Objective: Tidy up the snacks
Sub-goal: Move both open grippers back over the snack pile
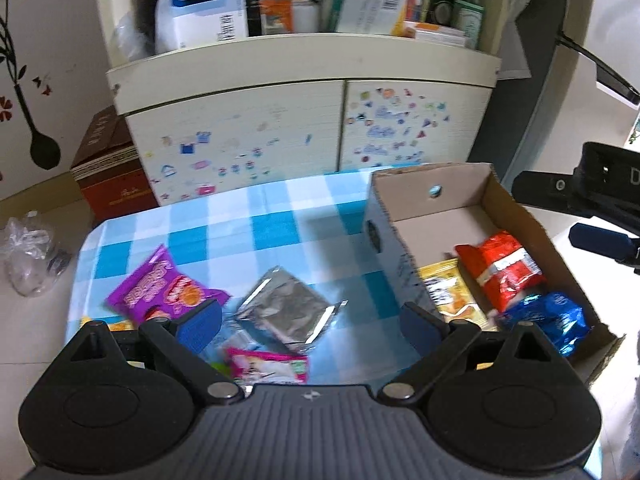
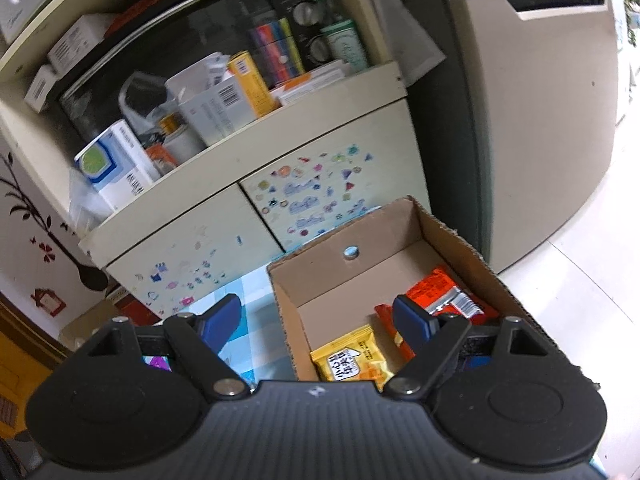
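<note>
Now the silver packet lies loose on the checked surface just ahead of my left tongs, between the blue pads, its long axis running diagonally from near left to far right. Those tongs gape wide and hold nothing; I judge them the nearer pair. My right tongs hang spread and empty over the cardboard box, where a yellow packet and red packet sit.
</note>
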`<state>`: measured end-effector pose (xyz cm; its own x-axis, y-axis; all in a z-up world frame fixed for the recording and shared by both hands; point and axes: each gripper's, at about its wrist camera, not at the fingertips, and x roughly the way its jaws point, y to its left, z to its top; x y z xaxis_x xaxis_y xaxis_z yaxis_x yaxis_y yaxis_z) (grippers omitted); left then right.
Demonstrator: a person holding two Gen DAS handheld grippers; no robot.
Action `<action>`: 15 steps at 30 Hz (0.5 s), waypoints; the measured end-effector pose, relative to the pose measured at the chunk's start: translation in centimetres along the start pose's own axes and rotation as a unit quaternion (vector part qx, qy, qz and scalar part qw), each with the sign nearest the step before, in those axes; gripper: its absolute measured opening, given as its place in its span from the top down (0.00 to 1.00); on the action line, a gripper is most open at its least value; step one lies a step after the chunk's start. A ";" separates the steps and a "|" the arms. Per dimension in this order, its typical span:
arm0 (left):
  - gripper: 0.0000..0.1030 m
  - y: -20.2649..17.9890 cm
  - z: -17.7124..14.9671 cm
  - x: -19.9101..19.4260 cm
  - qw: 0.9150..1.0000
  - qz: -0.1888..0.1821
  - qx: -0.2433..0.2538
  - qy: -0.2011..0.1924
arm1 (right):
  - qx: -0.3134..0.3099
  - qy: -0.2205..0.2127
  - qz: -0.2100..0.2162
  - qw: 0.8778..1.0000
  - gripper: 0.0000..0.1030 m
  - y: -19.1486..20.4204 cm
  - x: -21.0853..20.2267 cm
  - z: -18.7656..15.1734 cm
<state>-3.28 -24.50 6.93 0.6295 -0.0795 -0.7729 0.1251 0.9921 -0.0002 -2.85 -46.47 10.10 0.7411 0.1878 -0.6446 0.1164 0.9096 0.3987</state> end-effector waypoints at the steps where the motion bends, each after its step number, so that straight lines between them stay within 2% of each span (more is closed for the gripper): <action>1: 0.05 0.5 -0.1 -0.1 1.000 0.001 -0.001 0.001 | -0.005 0.001 0.001 1.000 0.19 0.3 0.1 -0.1; 9: 0.05 6.2 -0.4 -1.1 0.999 0.033 -0.017 0.004 | -0.044 0.015 0.017 0.999 0.19 3.0 1.0 -1.3; 15: 0.05 12.5 -0.1 -1.4 0.995 0.062 -0.082 -0.001 | -0.084 0.034 0.038 0.995 0.19 5.3 2.0 -2.8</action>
<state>-2.71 -11.95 7.92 0.6341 0.0450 -0.7720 -0.0810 0.9967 -0.0084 -2.61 -40.24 9.15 0.6960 0.2785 -0.6619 -0.0548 0.9396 0.3377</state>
